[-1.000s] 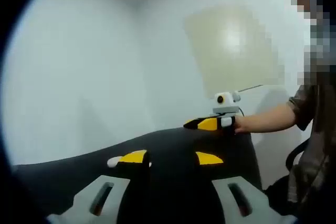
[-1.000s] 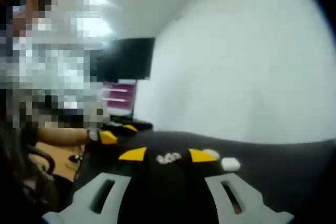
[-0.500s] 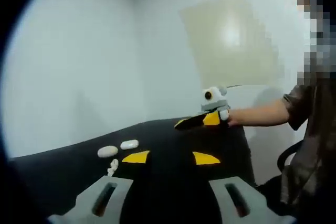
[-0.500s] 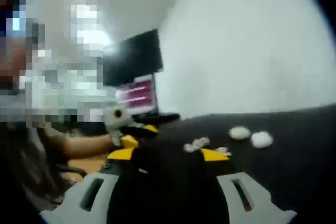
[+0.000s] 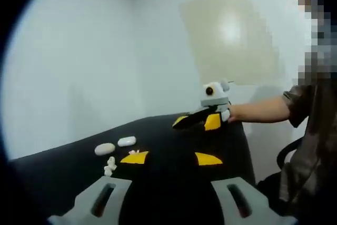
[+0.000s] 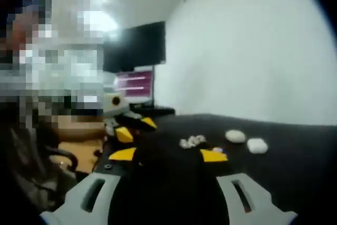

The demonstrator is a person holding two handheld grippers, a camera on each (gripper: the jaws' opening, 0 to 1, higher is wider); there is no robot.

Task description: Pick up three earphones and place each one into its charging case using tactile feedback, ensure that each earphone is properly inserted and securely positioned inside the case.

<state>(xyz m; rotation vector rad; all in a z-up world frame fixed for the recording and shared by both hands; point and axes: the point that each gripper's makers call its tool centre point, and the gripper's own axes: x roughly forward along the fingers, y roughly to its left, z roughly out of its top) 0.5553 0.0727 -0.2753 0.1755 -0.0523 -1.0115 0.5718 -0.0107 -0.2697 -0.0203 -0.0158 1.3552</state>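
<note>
Hovering over the black surface (image 5: 174, 146), both grippers, left gripper (image 5: 171, 157) and right gripper (image 6: 168, 155), stand with jaws released and empty; the small white earphones (image 6: 192, 141), somewhat blurred, lie beside two white oval charging cases (image 6: 246, 140).

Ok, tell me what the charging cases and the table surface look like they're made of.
Charging cases: likely smooth white plastic, judging by the rounded pebble shapes; blur hides any gloss. Table surface: black and matte, with no reflections; possibly a cloth or mat, but the weave cannot be made out.
</note>
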